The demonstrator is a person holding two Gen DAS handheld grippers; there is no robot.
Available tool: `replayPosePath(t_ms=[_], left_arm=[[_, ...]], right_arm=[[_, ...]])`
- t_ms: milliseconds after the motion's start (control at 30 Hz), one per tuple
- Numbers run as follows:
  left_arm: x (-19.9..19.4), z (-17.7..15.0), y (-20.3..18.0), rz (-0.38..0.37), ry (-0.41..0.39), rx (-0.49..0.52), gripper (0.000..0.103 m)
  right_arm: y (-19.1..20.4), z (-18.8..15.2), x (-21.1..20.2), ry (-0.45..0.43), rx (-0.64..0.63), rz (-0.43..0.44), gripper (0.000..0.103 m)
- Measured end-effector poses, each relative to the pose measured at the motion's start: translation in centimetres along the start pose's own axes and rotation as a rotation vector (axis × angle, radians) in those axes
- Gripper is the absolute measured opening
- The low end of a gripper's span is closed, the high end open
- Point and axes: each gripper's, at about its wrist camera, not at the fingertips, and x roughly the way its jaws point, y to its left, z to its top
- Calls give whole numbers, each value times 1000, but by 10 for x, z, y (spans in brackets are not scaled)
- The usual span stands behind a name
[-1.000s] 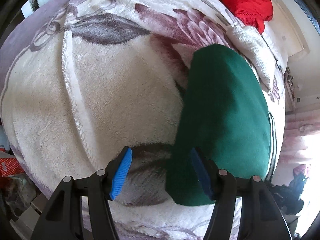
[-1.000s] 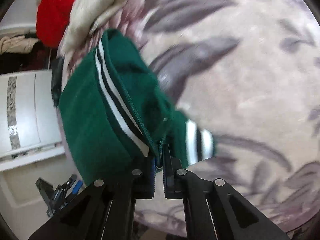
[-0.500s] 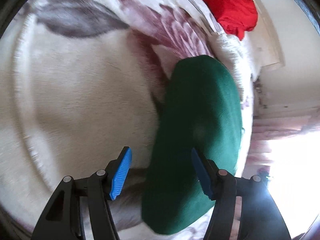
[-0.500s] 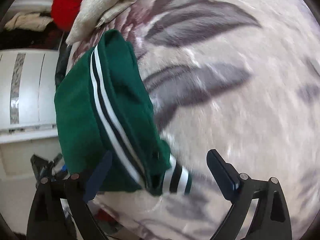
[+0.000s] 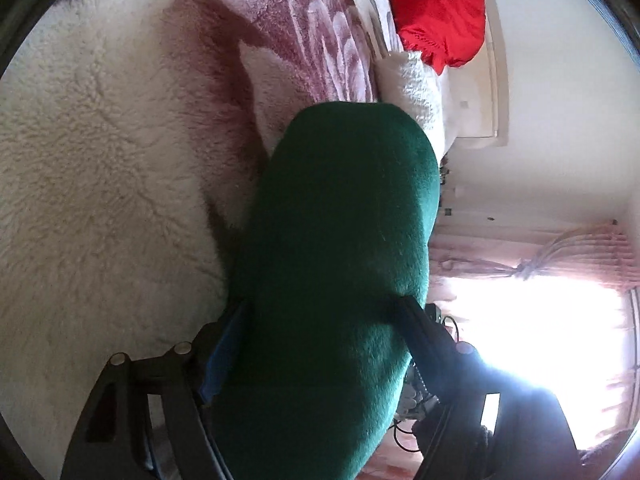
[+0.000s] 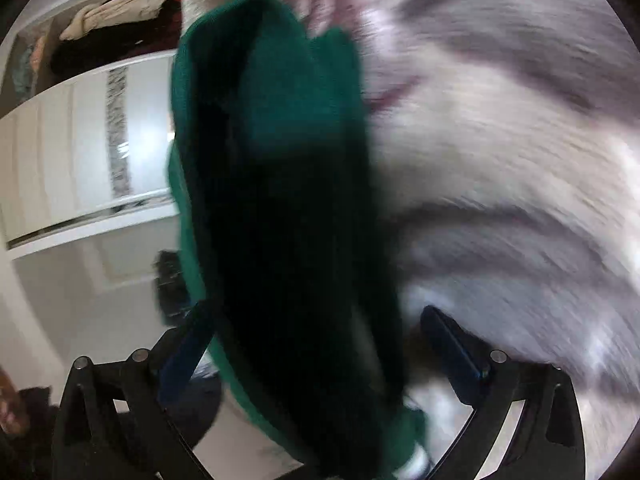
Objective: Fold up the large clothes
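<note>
A dark green folded garment (image 5: pixel 344 208) lies along the edge of a fluffy cream blanket (image 5: pixel 100 160) with purple-grey leaf patterns. My left gripper (image 5: pixel 320 340) straddles its near end. The jaws are opening, the cloth fills the gap between the blue pads, and no firm pinch shows. In the blurred right wrist view the same garment (image 6: pixel 272 140) runs between the jaws of my right gripper (image 6: pixel 316 316), which are opening wide. The cloth overlaps the left finger (image 6: pixel 184 360), while the right finger (image 6: pixel 452 352) stands apart from it over the blanket (image 6: pixel 500 160).
A red cloth (image 5: pixel 436 8) and a white fluffy folded piece (image 5: pixel 416 84) lie beyond the garment near the headboard. A bright window with pink curtains (image 5: pixel 540 300) is off the bed's right side. A white wardrobe (image 6: pixel 60 160) stands left of the bed.
My right gripper let go of the garment's striped edge and spread wide. Both grippers sank and pushed forward, so the green garment now lies between their jaws. The left jaws widened.
</note>
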Motion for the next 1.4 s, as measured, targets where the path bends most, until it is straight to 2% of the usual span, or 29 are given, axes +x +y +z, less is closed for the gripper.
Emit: replayPosePath(t_ms=[67,133,200,333,433,467,533,567,600,633,800,1067,1167,1233,1400], left_arm=[[3,4,4,-22,3,-2,81],[4,6,8,-40,4,-18,87],[8,9,6,-35,16,-5,91],[20,11,-7,13,45,63,94],[21,11,-13,26,20,88,94],[19,10,-15,33,2,101,92],[15,4,-24,96,-28,147,60],[13,2,-25,114,-40,158,56],[10,0,-28,118,-48,162,49],[9,-1,-32,125,-53,168,43],[9,3,-49,154,-43,188,36],[4,18,-70,156,-13,218,34],[5,30,-91,145,-5,245,34],[7,41,-110,133,4,268,34],[18,73,-167,106,35,348,34]], right_arm=[[7,5,16,50,-19,24,103],[13,10,39,121,-42,-28,103],[16,15,51,165,-44,-20,103],[11,16,53,177,5,10,103],[8,14,55,167,26,20,103],[8,12,55,160,28,26,103],[8,7,53,148,24,24,102],[9,3,52,136,19,13,93],[9,0,51,129,19,7,77],[9,-5,49,118,22,-2,71],[19,-22,41,61,30,-3,48],[43,-57,20,-11,22,13,44],[59,-65,22,-35,9,21,43],[67,-76,13,-59,0,30,43],[98,-75,-19,-132,-19,44,43]])
